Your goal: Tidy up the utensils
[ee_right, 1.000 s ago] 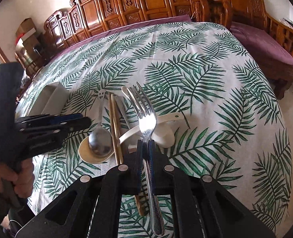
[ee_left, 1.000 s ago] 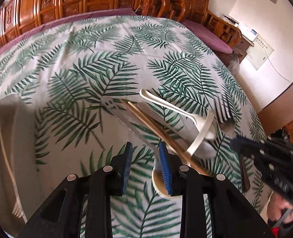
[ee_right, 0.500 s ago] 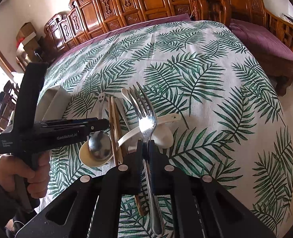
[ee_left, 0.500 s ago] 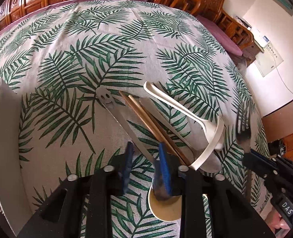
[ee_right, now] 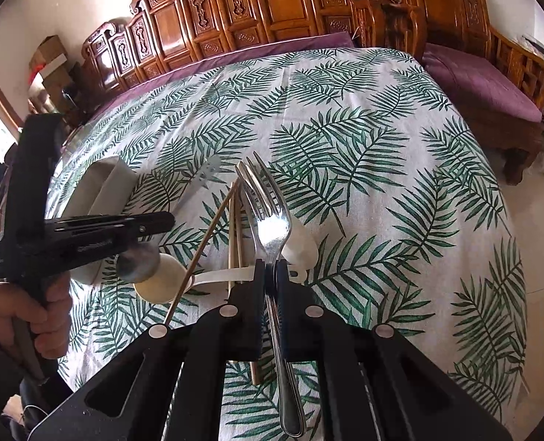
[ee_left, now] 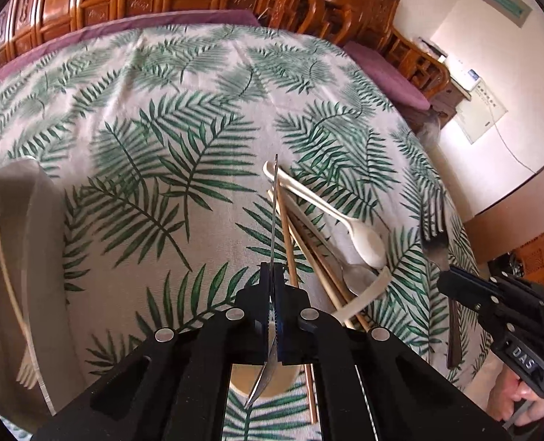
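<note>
Left hand-held gripper (ee_left: pixel 271 275) pinches metal spoon (ee_left: pixel 273 213) edge-on above table pile (ee_left: pixel 319 242)

Green palm-leaf tablecloth (ee_left: pixel 183 139), white spoons (ee_left: pixel 367 242)

2 forks (ee_right: pixel 268 228), about 4 spoons (ee_left: pixel 363 239), 3 chopsticks (ee_left: pixel 290 242).

Black grippers (ee_left: pixel 271 283), blue-padded fingers (ee_right: pixel 282 275)
</note>
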A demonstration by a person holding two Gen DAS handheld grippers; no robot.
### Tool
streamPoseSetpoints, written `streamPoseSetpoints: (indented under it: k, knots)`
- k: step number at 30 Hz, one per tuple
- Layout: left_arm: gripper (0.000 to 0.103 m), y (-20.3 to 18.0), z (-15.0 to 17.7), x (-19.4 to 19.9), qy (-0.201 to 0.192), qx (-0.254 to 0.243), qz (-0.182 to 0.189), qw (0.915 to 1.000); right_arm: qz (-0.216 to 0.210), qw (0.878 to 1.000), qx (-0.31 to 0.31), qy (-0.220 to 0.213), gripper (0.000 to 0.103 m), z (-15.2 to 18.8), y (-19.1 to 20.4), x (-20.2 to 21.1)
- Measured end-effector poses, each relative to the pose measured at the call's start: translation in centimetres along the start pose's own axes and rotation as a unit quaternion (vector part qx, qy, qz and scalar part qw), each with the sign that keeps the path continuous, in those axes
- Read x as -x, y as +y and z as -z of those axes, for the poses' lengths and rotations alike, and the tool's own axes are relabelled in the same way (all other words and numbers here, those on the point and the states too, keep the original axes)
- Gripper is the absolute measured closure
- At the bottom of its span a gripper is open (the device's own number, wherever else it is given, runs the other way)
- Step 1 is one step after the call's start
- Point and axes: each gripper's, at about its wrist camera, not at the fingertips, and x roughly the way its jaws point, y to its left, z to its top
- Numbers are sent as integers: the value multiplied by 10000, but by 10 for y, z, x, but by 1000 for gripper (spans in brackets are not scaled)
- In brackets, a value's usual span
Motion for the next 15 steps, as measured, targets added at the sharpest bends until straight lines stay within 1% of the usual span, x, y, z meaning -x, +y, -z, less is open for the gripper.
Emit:
streamPoseSetpoints:
  k: [7,15]
  knots:
    - [102,1,5,48,-360,-339,-130,9987,29,10000,73,-42,96,-7,26,12]
    - [102,31,7,99,-616,-457,-235,9968,-29,9997,217,-59,96,-20,62,12]
